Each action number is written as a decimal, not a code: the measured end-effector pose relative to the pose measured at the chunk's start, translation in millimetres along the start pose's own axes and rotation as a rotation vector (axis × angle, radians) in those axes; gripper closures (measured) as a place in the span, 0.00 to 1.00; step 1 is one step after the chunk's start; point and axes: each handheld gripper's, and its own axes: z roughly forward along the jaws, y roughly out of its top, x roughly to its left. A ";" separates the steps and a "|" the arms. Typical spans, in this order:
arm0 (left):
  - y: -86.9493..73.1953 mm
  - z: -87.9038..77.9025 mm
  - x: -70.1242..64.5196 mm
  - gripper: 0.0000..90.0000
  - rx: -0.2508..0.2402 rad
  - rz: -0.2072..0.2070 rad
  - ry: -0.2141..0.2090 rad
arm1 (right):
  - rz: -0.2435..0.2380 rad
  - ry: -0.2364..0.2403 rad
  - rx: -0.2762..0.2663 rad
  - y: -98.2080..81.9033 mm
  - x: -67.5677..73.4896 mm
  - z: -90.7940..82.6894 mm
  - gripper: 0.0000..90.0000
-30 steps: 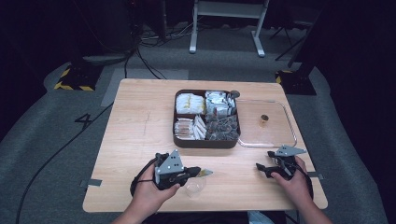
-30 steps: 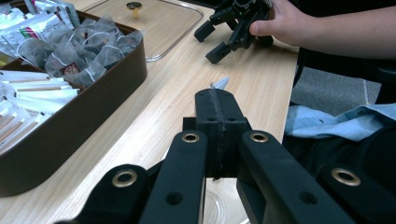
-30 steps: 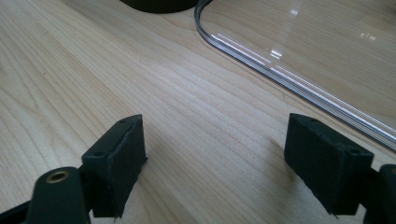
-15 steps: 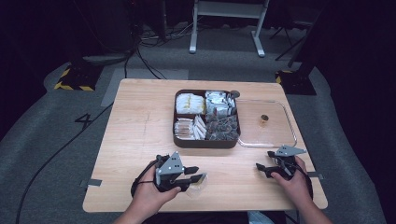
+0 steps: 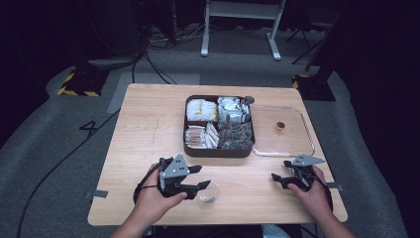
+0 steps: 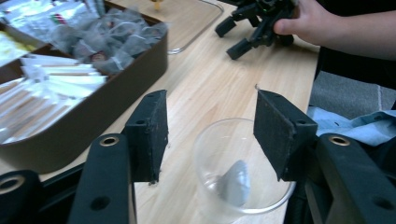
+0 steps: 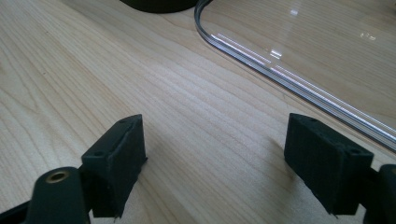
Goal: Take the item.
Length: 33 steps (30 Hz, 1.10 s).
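Cup [image 6: 240,175] is standing free on desk [image 5: 148,129]; left gripper [image 6: 210,135] fingers, just opening, are clearing it w/o contact. Withdraw straight. Right gripper [image 7: 215,158] fingers are gaping, holding nothing.

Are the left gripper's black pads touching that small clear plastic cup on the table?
Apart. In the left gripper view both pads stand clear of the clear plastic cup, having just been opening.

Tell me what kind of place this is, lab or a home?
Most likely a lab or recording studio, not a home: a lone wooden table on grey carpet, hazard-striped stand bases, cables trailing across the floor, dark surroundings, and tape marks on the carpet.
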 end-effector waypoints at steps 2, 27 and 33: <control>0.1 -2.9 2.3 0.50 0.001 0.002 0.013 | 0.000 0.000 0.000 -0.1 0.1 0.0 0.23; -42.8 -49.2 42.3 0.41 0.077 -0.045 0.194 | 0.017 -0.016 0.000 -0.3 2.4 -0.4 0.23; -62.2 -53.7 60.0 0.35 0.134 -0.068 0.255 | 0.020 -0.018 -0.001 -0.4 2.8 -0.5 0.23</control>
